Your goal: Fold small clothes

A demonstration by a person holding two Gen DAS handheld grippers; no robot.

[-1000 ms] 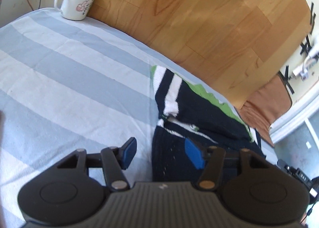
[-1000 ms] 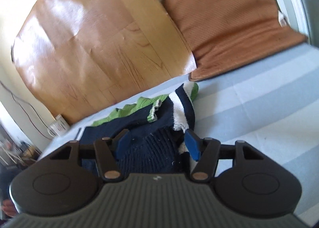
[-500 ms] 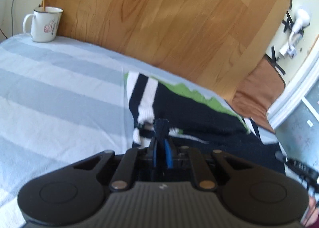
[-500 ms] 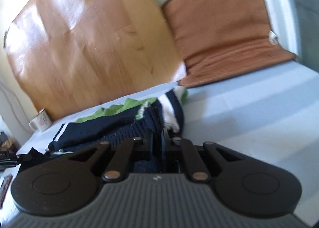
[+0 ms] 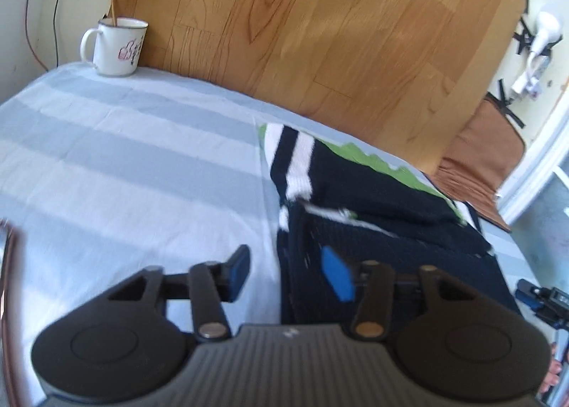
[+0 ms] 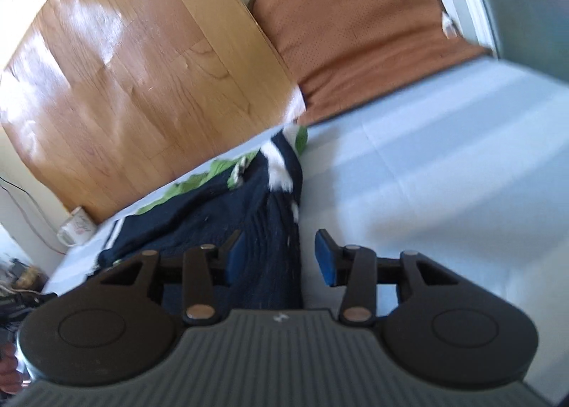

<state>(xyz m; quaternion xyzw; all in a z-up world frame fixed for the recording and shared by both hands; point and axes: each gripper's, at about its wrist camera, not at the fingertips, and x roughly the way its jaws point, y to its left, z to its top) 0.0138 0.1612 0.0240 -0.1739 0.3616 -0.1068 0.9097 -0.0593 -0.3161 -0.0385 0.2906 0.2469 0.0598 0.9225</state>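
Note:
A small navy knit sweater (image 5: 373,215) with white stripes and a green zigzag band lies folded on the blue-and-white striped cloth (image 5: 124,165). My left gripper (image 5: 284,273) is open over the sweater's near left edge, its jaws straddling that edge and holding nothing. In the right wrist view the same sweater (image 6: 227,208) lies ahead. My right gripper (image 6: 281,257) is open over its near right edge, holding nothing.
A white enamel mug (image 5: 115,46) stands at the cloth's far left corner; it also shows in the right wrist view (image 6: 76,229). A wooden board (image 5: 320,26) leans along the back. A brown cushion (image 6: 366,23) stands at the far right. Clutter lies off the left edge (image 6: 21,282).
Half a second ago both grippers were shut on the sweater's near edge. Both have now opened and let go, and the sweater lies flat.

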